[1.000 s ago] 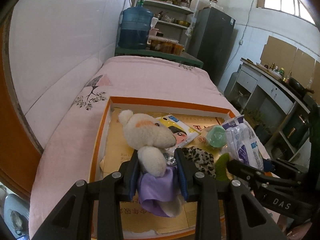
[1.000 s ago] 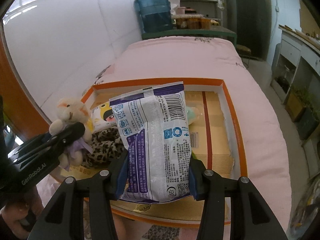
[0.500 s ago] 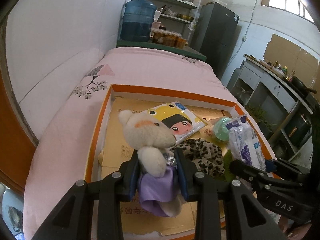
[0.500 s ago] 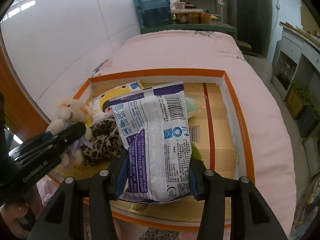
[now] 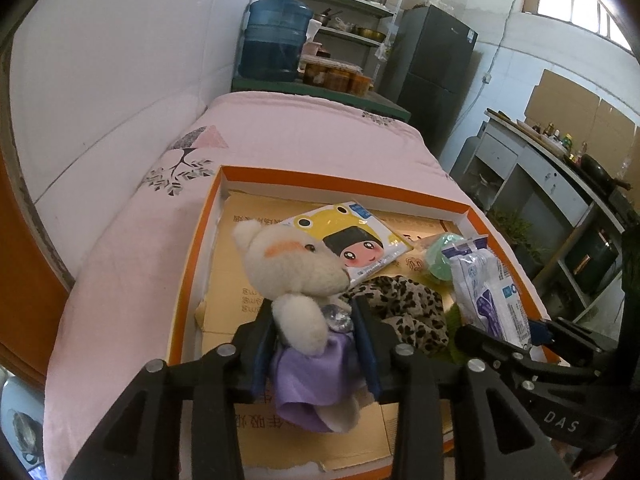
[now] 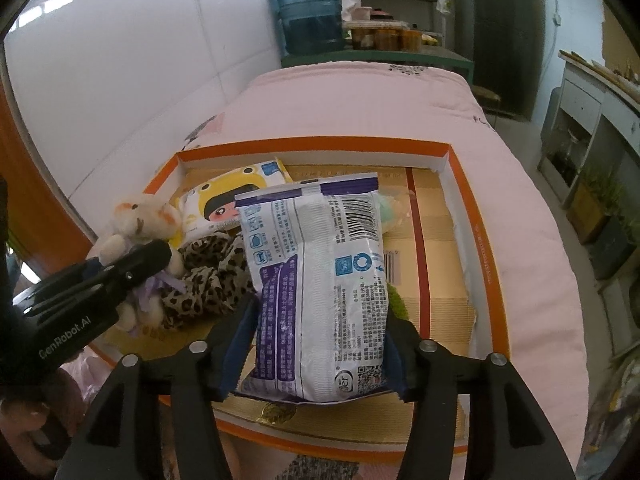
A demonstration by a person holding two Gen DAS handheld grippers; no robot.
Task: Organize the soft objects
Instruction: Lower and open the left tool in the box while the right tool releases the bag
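My left gripper is shut on a cream plush bear in a purple dress, held over the near left of an orange-rimmed box. My right gripper is shut on a white and purple wipes pack, held upright over the box's near side; that pack also shows in the left wrist view. In the box lie a yellow cartoon pack, a leopard-print cloth and a mint green soft item. The bear also shows in the right wrist view.
The box sits on a pink bedspread beside a white wall. A blue water jug, shelves and a dark fridge stand beyond the bed. A counter runs along the right.
Both grippers have drawn back and risen a little with their loads. More of the yellow cartoon pack and the leopard cloth shows in the box.
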